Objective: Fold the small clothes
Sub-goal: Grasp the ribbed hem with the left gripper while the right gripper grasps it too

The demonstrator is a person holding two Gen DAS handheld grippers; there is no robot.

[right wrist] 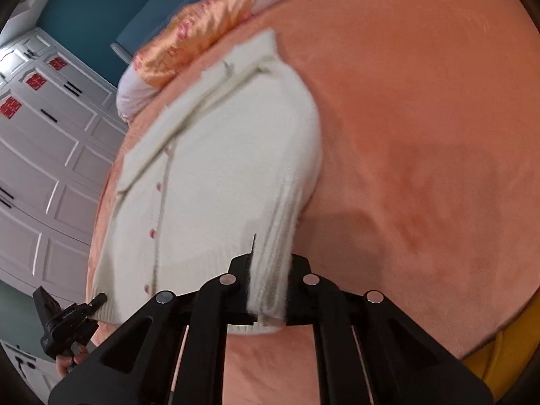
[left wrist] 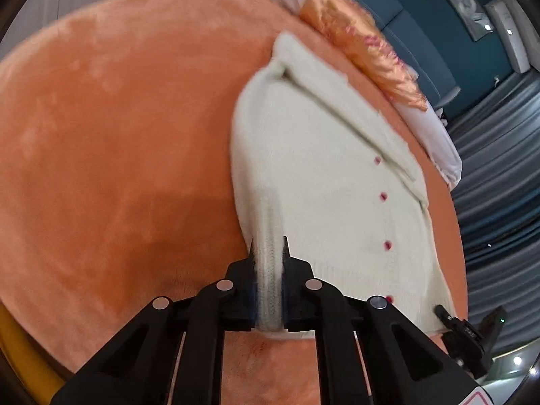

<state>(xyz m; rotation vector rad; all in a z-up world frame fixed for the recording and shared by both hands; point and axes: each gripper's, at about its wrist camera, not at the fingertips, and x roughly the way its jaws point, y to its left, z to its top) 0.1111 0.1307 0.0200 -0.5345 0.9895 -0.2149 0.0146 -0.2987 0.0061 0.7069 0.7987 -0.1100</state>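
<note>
A cream knitted cardigan (left wrist: 324, 182) (right wrist: 219, 175) with small pink buttons down its front lies spread button-side up; its ribbed hem corners are bunched and pinched between each pair of fingers, the body stretching away ahead of them, collar and folded lapel at the far end

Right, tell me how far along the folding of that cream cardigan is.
Early. Done: the cream cardigan lies spread, buttoned front up, on the orange blanket. In hand: the left gripper and right gripper are each shut on a corner of its ribbed hem, lifting those corners. Left: no fold shows yet; the collar end still lies flat near the pillow.
</note>
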